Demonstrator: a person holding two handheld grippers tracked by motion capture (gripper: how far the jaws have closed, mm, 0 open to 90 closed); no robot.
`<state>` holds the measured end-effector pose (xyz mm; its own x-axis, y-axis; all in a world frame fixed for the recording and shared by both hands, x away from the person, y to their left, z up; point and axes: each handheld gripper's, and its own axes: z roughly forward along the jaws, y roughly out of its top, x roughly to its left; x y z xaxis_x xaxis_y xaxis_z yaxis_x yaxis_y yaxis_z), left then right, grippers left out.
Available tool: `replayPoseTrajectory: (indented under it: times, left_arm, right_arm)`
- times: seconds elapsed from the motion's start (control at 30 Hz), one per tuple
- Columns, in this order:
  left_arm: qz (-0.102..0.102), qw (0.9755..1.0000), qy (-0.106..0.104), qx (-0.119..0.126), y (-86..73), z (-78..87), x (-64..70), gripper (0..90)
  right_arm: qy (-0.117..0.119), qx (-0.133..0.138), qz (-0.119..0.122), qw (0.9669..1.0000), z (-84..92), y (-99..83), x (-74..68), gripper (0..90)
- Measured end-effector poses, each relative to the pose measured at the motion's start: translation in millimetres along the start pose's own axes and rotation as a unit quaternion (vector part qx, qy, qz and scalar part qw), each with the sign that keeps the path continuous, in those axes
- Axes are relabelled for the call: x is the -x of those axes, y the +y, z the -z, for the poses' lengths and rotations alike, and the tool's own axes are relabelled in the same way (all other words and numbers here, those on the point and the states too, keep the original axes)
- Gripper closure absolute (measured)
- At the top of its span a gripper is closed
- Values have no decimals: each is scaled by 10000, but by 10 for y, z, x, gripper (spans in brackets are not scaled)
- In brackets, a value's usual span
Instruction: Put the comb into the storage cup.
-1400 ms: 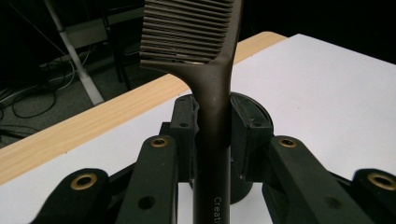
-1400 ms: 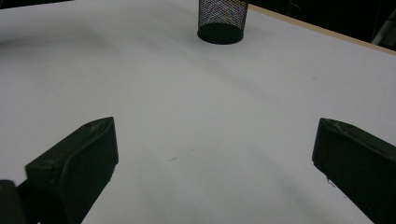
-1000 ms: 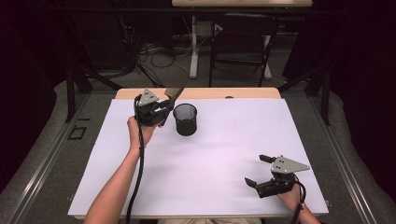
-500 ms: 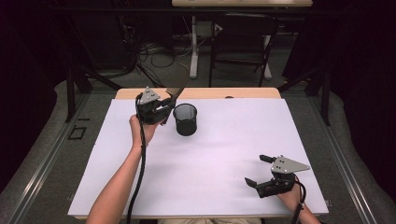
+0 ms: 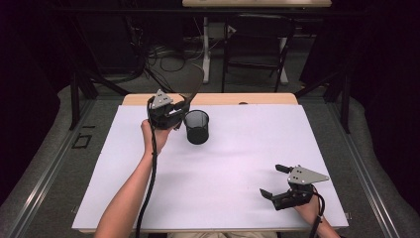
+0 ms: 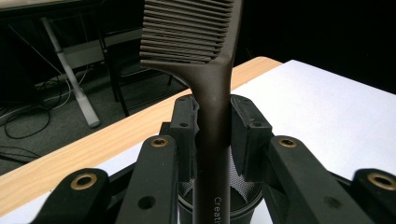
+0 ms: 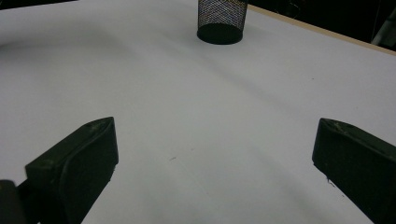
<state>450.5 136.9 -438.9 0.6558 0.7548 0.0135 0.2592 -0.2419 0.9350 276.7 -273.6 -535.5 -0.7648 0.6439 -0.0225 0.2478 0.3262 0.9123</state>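
The left tool point(image 6: 212, 140) clamps the comb point(image 6: 205, 60) above the mesh cup point(image 5: 196, 126) at 11 o'clock, ready to lower in; right tool point(image 5: 277, 181) idles wide.

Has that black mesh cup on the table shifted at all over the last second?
No. In the high view the mesh cup stands in the same place as before, just short of the wooden table edge, beside the left gripper holding the comb.

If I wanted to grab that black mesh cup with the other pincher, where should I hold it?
I'd grip the mesh cup across its round wall, coming in from the near right side where the open right gripper waits. It stands upright, and the comb in the left gripper hangs over its mouth, so the top looks blocked.
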Motion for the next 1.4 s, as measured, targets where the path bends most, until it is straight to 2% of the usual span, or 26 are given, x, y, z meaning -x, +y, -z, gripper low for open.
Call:
replayPoseTrajectory:
  times: [1.4]
  left_arm:
    - [-52, 9987, -88, 499, 217, -243, 104, 729]
  right_arm:
    - [11, -1, -22, 10000, -1, -6, 8, 1]
